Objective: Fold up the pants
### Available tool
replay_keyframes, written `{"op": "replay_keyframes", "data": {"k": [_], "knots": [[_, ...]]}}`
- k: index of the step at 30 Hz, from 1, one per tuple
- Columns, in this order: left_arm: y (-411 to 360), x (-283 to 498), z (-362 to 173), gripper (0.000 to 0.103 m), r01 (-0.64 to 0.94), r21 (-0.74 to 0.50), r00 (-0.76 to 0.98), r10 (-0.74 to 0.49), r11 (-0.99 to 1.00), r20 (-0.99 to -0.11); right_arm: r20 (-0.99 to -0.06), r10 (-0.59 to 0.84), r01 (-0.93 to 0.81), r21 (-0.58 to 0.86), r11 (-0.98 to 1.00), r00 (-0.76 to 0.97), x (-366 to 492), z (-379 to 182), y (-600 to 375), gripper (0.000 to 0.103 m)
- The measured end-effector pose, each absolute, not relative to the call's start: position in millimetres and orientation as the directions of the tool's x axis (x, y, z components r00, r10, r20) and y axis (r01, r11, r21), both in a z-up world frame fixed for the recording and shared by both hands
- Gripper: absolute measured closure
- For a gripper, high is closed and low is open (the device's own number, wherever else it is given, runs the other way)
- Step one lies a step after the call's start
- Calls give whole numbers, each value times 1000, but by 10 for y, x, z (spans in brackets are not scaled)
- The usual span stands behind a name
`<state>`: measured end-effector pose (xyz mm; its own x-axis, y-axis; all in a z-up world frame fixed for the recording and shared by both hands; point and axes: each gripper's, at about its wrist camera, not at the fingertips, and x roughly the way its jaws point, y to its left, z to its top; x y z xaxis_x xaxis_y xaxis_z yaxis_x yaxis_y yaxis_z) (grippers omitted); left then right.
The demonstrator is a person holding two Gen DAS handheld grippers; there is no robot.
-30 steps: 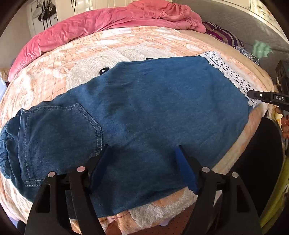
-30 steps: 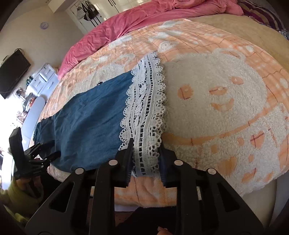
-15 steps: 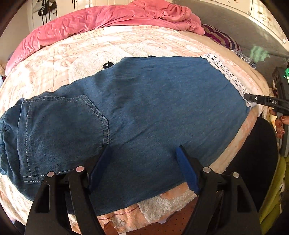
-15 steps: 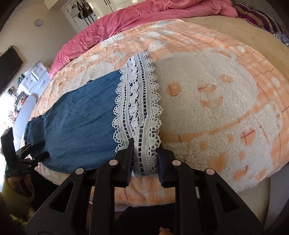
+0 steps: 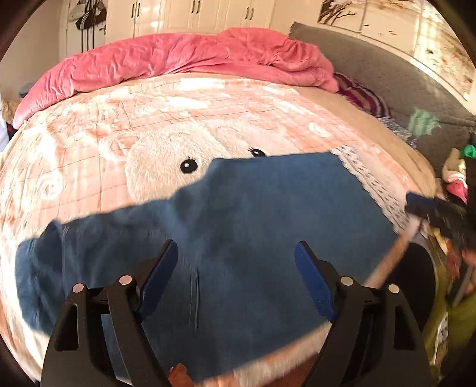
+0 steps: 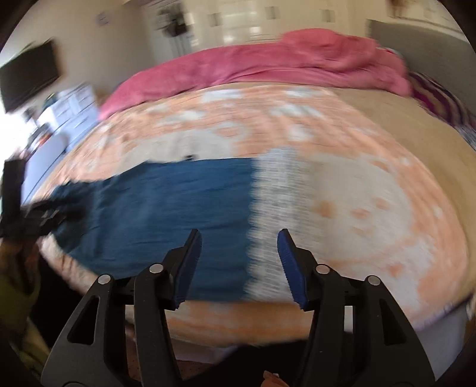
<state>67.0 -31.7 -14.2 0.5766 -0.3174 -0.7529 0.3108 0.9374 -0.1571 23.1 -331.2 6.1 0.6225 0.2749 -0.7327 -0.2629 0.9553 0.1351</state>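
Both cams sit low & close at the bed's near edge, looking across. Left cam is over the pants [image 5: 253, 226], right cam by the lace end [image 6: 276, 208]. Both see the pink blanket [image 5: 184, 65].

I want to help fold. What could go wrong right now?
Both claws are open, the left claw and the right claw, so nothing holds the denim pants. The pants lie near the fuzzy blanket's front edge and might slide off. The lace hem could snag on a claw.

A home bedroom is showing: bed [image 5: 208, 119] filling centre frame, pink duvet [image 5: 178, 65] and white wardrobes [image 5: 193, 15] lying along the top.
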Motion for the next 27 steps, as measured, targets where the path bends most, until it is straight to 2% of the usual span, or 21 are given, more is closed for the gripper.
{"op": "replay_keyframes", "data": {"k": [4, 8, 12, 15, 17, 19, 22, 24, 27], "knots": [[-379, 975, -320, 23, 321, -199, 519, -348, 926, -780, -796, 269, -312, 106, 944, 543, 449, -173, -3021, 54], [-116, 1041, -497, 23, 238, -153, 520, -259, 959, -814, -847, 186, -226, 80, 971, 498, 571, -356, -3159, 54], [202, 936, -477, 23, 193, -163, 547, -244, 968, -801, -836, 236, -189, 161, 969, 495, 537, -401, -3352, 57], [319, 884, -565, 23, 194, -156, 559, -240, 969, -793, -844, 213, -199, 129, 971, 493, 528, -434, -3289, 55], [265, 876, -597, 23, 198, -109, 571, -205, 974, -795, -844, 211, -203, 125, 971, 493, 540, -472, -3271, 53], [201, 870, -610, 20, 204, -64, 584, -174, 977, -793, -839, 228, -198, 146, 969, 494, 557, -468, -3292, 51], [202, 837, -556, 18, 194, -71, 588, -174, 978, -790, -820, 258, -183, 189, 965, 510, 504, -376, -3354, 48], [185, 776, -463, 6, 196, -85, 587, -187, 977, -788, -792, 281, -177, 219, 959, 541, 395, -291, -3423, 43], [113, 658, -338, 5, 215, -85, 586, -198, 973, -786, -777, 274, -140, 236, 962, 567, 271, -203, -3551, 39]]}}
